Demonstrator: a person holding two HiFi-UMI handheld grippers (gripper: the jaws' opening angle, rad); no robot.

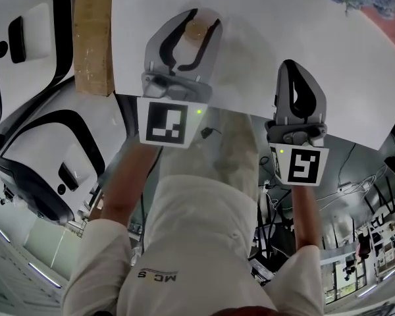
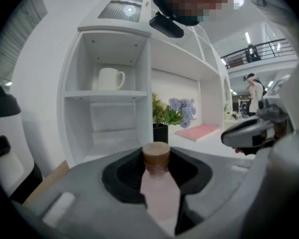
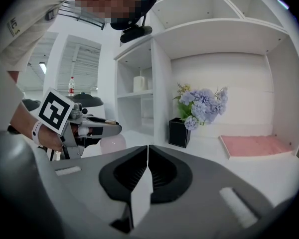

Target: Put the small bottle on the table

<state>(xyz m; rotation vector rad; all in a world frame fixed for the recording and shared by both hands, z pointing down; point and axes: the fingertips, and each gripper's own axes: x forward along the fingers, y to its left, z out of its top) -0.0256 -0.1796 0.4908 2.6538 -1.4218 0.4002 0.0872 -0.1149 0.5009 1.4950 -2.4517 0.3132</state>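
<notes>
I have the left claw (image 1: 199,20) clenched on the small bottle (image 2: 157,183), its two jaws pressing the pale pink body from either side just under the brown cap (image 2: 156,155). The bottle stands upright in the grip, out over the white table (image 1: 303,31) near its front left part; I cannot tell whether its base touches the surface. My right claw (image 3: 148,156) is closed with nothing between its jaws, the tips meeting in a thin line, and it hovers over the table's near edge, well apart from the left one. Ahead of the bottle is a white shelf unit (image 2: 139,63) with a mug (image 2: 109,78) on its upper shelf. A black pot of flowers (image 3: 199,103) stands to the right of it, with a pink mat (image 3: 254,146) lying just beyond.
</notes>
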